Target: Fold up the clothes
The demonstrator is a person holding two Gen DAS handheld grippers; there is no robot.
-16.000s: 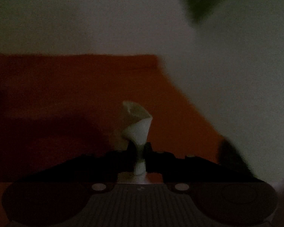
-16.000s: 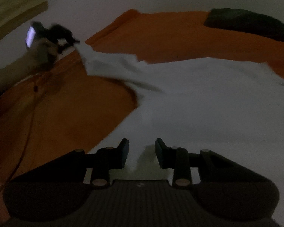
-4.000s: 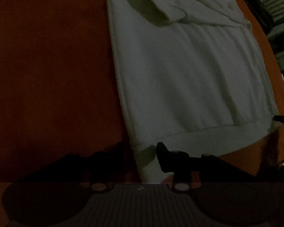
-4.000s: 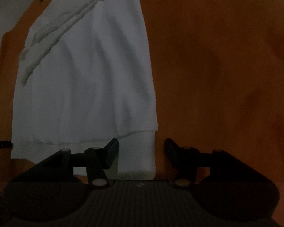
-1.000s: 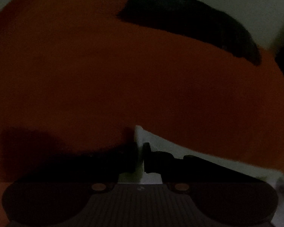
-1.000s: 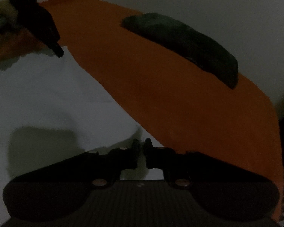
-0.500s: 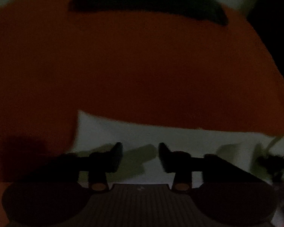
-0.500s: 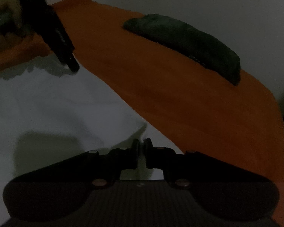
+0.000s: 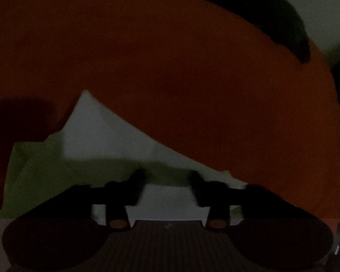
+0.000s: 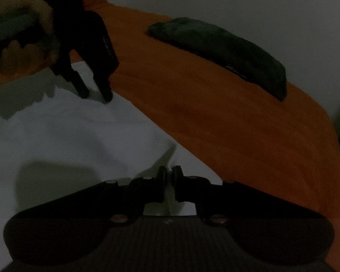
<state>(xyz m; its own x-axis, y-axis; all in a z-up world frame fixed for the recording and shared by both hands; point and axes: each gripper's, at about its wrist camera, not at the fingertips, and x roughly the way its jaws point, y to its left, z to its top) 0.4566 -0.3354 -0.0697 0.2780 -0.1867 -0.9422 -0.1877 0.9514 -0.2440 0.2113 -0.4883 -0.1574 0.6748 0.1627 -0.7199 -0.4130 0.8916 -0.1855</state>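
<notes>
the right gripper [image 10: 169,175] pinches the near edge of the white garment [image 10: 79,136] at 6 o'clock. the left gripper [image 10: 95,96] is spread wide, with its tips on the cloth at 10 o'clock. the garment lies on the orange cover [image 10: 215,113]. a dark folded piece [image 10: 222,45] lies at 1 o'clock.

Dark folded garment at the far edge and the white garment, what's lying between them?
Nothing: only bare orange cloth separates the dark folded garment from the white garment. The right wrist view shows this best.

White garment [image 10: 63,136], orange cloth [image 10: 215,117], dk green bundle [image 10: 226,54].
</notes>
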